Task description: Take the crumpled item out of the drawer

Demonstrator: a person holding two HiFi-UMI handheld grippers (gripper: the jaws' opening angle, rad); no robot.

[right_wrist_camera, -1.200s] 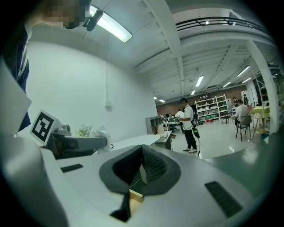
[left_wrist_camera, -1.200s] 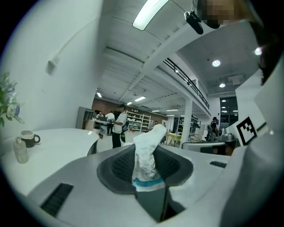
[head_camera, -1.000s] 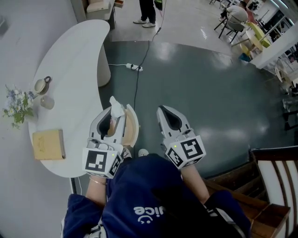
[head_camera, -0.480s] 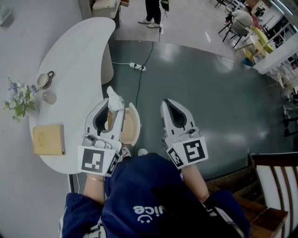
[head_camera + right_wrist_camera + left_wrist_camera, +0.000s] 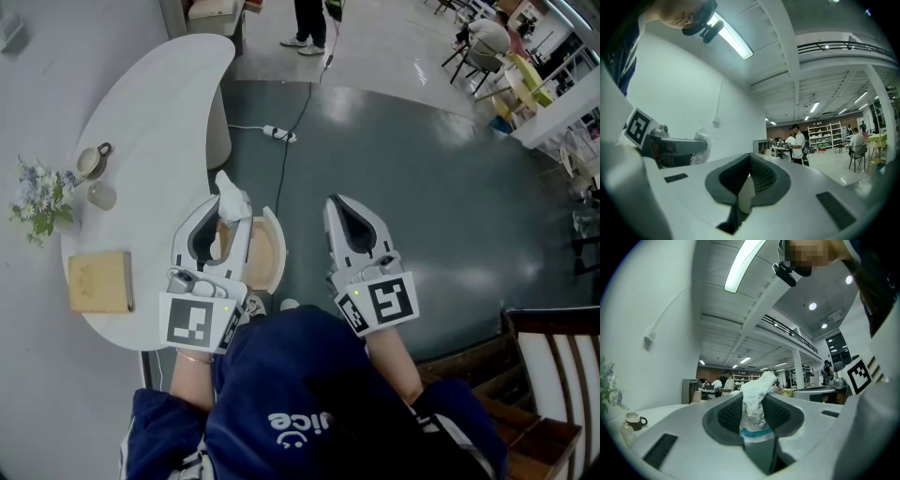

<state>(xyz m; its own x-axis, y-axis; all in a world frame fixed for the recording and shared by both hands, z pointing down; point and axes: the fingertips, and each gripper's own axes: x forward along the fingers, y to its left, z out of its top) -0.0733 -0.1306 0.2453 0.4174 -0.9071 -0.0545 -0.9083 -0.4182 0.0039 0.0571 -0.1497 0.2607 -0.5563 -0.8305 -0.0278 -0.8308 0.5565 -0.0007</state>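
Both grippers higher than a second ago — left gripper (image 5: 229,214) clamped on crumpled item (image 5: 231,195), now above open drawer (image 5: 268,251). Right gripper (image 5: 338,206) closed, empty. Extraction looks nearly done — next likely: carry item clear, steady grip.

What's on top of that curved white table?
A cup, a small pale object, flowers and a tan book. The left tongs, gripping crumpled paper, hide part of the table.

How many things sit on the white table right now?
3: a cup at the far end, a flower vase beside it, a tan book nearer the person. The left gripper may hide more.
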